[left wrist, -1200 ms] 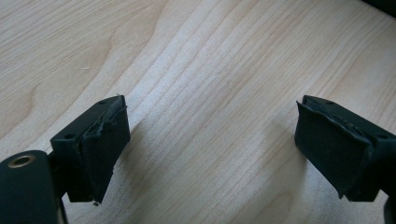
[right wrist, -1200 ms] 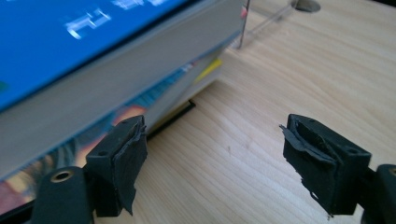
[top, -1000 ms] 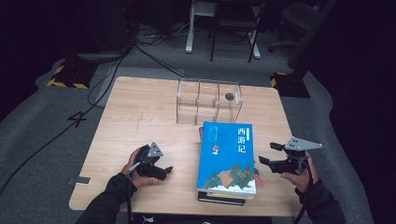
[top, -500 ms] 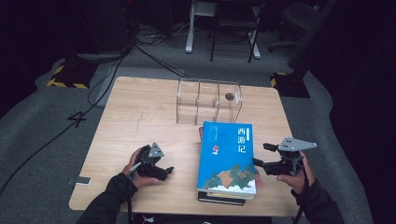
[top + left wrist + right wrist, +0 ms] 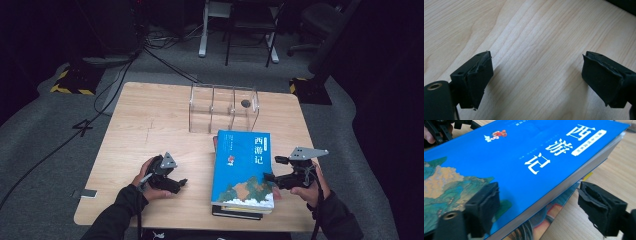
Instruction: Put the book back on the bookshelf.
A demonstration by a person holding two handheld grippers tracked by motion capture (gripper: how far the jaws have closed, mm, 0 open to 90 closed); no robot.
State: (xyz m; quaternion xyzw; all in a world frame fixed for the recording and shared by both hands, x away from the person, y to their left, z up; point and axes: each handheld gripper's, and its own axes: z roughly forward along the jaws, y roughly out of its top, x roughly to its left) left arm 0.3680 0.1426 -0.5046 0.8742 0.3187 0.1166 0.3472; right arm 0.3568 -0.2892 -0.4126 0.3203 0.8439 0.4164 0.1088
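Two grippers are in use on the worktop point(image 5: 150, 125). The blue book point(image 5: 242, 167) lies flat on top of a stack of other books point(image 5: 237, 210), front cover up. Its long axis runs from the near worktop edge toward the clear plastic box point(image 5: 222, 107) at the far side, tilted slightly. The white title characters sit at the far right of the cover; the painted landscape sits at the near end.

The right gripper point(image 5: 274, 169) is level with the book's right long edge, near its near end. Its jaws stand wide and have just been opening further. In the right gripper view, one jaw lies over the cover and the other lies beyond the page edge, so that edge sits between the jaws point(image 5: 539, 207). Neither pad presses on the book.

The left gripper point(image 5: 179, 184) rests on the worktop, well apart from the book's left edge. Its jaws are spread wide point(image 5: 536, 82), with bare wood between them and nothing held.
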